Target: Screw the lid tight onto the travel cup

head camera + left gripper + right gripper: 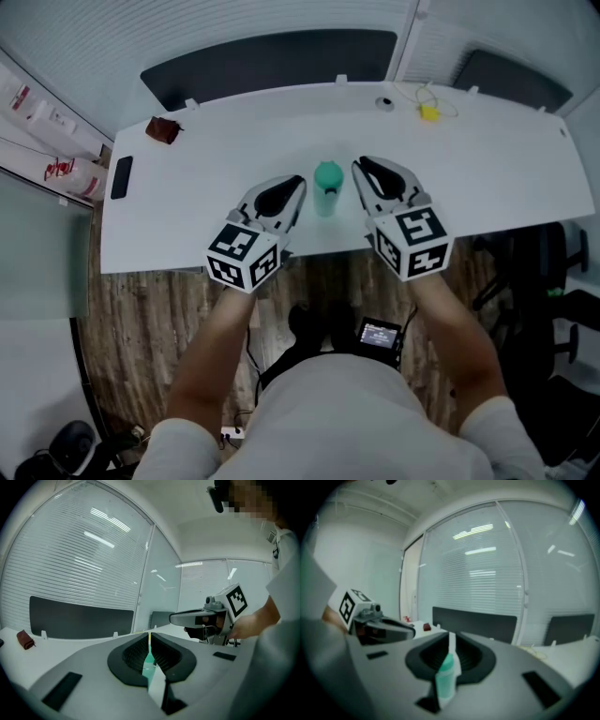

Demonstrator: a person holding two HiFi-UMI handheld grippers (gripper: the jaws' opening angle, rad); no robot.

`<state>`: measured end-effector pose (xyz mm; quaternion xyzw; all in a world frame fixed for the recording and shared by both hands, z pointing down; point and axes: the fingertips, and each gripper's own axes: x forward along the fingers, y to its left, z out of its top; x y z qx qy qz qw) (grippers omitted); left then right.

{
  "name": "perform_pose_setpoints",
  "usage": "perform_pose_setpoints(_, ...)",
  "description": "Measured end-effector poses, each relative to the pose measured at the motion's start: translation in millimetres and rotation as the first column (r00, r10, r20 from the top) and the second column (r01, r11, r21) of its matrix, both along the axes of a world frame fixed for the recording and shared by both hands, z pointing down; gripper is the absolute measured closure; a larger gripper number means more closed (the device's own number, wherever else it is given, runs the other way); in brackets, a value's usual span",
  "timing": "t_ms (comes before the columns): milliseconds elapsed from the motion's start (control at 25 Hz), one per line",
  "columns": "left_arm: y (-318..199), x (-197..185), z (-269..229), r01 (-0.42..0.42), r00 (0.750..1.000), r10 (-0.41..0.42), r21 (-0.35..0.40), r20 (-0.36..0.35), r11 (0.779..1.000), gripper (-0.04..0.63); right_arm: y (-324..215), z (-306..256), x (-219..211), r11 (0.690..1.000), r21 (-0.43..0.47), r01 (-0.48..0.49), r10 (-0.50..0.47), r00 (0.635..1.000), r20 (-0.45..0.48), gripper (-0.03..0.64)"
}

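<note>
White tabletop (487, 178) carries the teal travel cup (327, 192) upright near its front edge; left tongs (296, 199) and right tongs (360, 173) flank it, both closed on nothing, likely staged so one steadies, one twists the lid (328, 174)
</note>
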<state>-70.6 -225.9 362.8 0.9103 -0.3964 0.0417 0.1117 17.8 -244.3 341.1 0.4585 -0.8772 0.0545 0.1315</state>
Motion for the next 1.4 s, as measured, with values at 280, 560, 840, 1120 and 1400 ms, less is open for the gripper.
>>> perform_pose_setpoints(280, 16, -7, -19, 0.006, 1.000, -0.006, 0.010, -0.019, 1.000, 0.563, 11, -12, 9, 1.000, 0.006, -0.012, 0.012, 1.000, 0.019, 0.574)
perform_pose_setpoints(560, 33, -14, -36, 0.019, 0.999, -0.018, 0.026, -0.028, 0.999, 0.563, 23, -23, 14, 1.000, 0.014, -0.019, 0.019, 0.999, 0.030, 0.578)
perform_pose_setpoints(840, 50, -13, -46, 0.006, 0.999, -0.005, 0.033, -0.032, 0.999, 0.563, 35, -28, 22, 0.999, 0.014, -0.034, 0.033, 0.999, 0.026, 0.580)
perform_pose_setpoints(1120, 71, -14, -44, 0.018, 0.998, -0.018, 0.009, -0.064, 1.000, 0.563, 53, -27, 28, 0.999, 0.006, -0.039, 0.039, 0.999, 0.029, 0.581)
perform_pose_setpoints(1400, 92, -14, -35, 0.022, 0.996, -0.026, -0.043, -0.086, 0.999, 0.563, 66, -23, 39, 0.998, -0.023, -0.051, 0.052, 0.998, 0.044, 0.581)
